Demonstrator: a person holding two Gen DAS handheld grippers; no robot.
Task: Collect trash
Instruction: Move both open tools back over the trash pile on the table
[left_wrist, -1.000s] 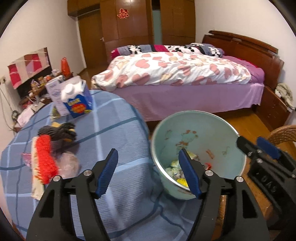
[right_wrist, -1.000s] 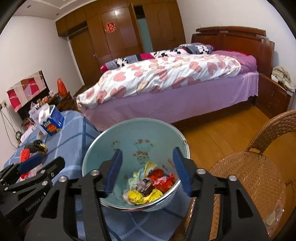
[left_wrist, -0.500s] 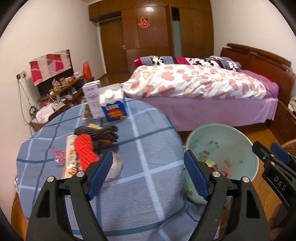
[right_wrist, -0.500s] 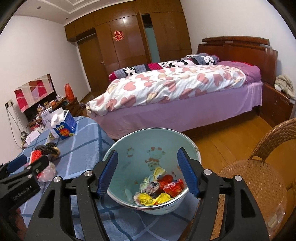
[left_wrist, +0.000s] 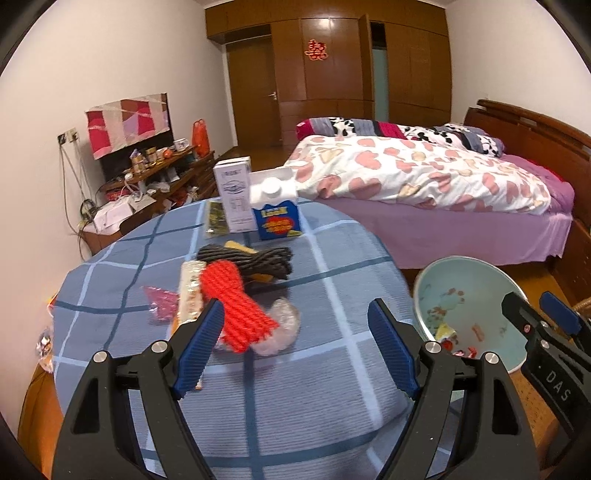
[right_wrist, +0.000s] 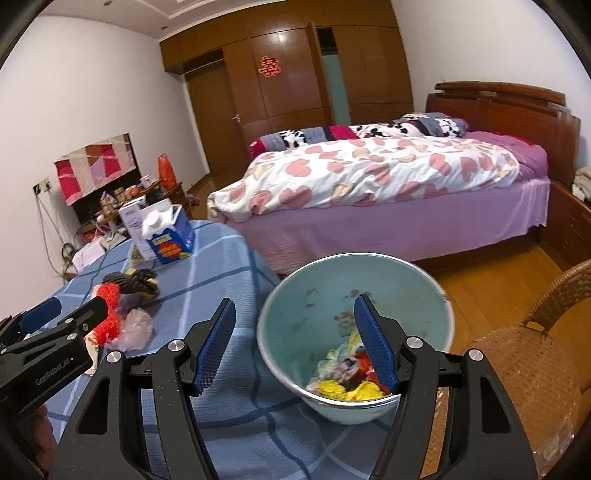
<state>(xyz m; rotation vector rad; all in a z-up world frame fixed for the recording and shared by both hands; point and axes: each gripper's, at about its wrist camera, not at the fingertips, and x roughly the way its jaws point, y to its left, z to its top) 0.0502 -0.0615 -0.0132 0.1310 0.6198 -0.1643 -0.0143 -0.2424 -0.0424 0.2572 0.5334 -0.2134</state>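
Red net (left_wrist: 236, 306) lies just beyond the empty, wide-open left gripper (left_wrist: 295, 350).

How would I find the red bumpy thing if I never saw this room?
Look at the round table with the blue checked cloth, beside the bed. Near its middle lies a pile of scraps; the red net lies on top, in front of a black net. It alone is bright red and knobbly.
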